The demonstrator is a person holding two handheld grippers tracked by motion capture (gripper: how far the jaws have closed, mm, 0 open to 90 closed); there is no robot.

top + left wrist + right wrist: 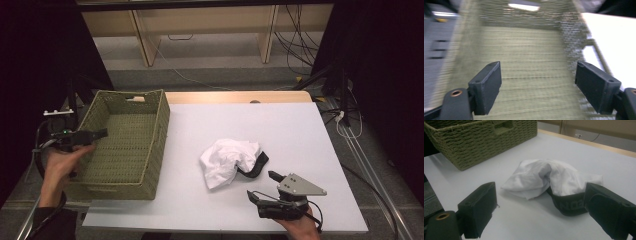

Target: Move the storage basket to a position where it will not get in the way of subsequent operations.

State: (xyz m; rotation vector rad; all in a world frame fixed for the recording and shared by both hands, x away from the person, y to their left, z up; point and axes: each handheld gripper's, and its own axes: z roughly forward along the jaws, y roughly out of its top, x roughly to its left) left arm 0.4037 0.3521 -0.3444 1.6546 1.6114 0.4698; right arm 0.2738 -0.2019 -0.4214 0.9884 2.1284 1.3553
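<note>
Cloth just ahead-left of right tool, jaws apart, empty. Left tool also apart, over basket, much farther from cloth.

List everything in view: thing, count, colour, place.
basket: one, green woven, left side of the table.
cloth: one, white with a dark band, crumpled mid-table, right of the basket.
table: one, white top with a wooden far edge.
cables: several, dark, on the floor beyond the table.
left gripper: one, black, open over the basket, nothing between its fingers.
right gripper: one, black, open near the cloth, at the table's near edge.
hands: two, one on each gripper.
</note>
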